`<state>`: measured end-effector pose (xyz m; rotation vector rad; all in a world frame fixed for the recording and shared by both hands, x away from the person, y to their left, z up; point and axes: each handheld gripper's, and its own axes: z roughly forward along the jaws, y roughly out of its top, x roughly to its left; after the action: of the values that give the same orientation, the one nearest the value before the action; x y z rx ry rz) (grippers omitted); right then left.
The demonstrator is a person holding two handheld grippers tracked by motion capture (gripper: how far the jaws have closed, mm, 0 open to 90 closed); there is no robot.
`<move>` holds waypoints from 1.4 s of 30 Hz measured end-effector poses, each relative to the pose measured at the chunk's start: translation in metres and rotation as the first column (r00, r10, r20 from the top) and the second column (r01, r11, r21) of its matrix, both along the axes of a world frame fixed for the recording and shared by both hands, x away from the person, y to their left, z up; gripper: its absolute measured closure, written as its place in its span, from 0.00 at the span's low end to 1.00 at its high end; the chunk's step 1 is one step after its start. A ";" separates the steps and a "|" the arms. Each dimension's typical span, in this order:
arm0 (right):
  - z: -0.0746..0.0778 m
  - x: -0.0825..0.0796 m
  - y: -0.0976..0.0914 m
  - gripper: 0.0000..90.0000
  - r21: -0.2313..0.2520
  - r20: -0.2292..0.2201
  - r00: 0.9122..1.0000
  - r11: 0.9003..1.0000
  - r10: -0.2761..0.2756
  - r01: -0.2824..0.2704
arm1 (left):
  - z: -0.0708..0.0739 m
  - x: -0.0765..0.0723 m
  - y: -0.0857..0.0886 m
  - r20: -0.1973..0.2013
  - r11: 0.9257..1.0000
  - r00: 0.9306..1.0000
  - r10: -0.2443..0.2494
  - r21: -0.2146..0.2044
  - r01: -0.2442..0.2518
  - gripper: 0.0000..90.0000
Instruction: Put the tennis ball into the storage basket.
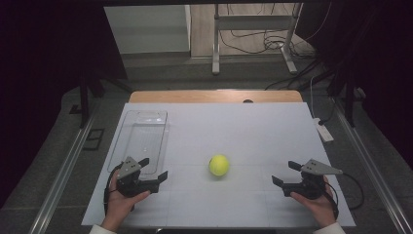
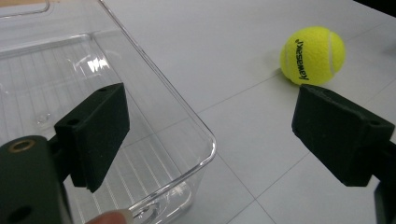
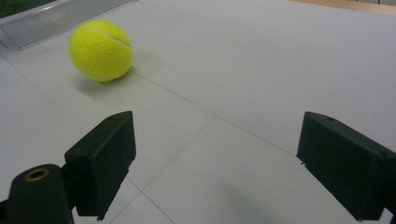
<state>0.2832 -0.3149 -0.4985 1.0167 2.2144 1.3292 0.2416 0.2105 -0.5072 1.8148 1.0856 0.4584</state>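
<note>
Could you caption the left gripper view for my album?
Open fingers frame a yellow tennis ball beside a clear plastic tray.

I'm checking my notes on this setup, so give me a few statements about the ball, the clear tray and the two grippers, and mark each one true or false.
1. The tennis ball lies on the table, between the two grippers. True.
2. The ball sits inside the clear tray. False: it lies on the table, apart from the tray.
3. The left gripper has its jaws open with nothing between them. True.
4. The right gripper is shut on the ball. False: its jaws are open and the ball lies apart from them.
5. The tray holds nothing. True.
</note>
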 end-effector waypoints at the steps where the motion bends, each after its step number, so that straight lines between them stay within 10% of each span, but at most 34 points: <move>1: 0.000 0.000 0.000 0.13 -0.004 0.004 1.000 1.000 0.000 0.000 | 0.000 0.000 0.000 0.001 1.000 1.000 0.000 0.002 0.000 0.14; 42: -0.005 0.000 0.005 0.14 -0.034 -0.011 1.000 0.999 0.013 -0.013 | 0.005 -0.002 0.000 0.018 1.000 1.000 -0.010 -0.011 0.010 0.14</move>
<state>0.2827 -0.3099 -0.5030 1.0013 2.2478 1.2897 0.2397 0.2110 -0.5020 1.8023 1.0643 0.4606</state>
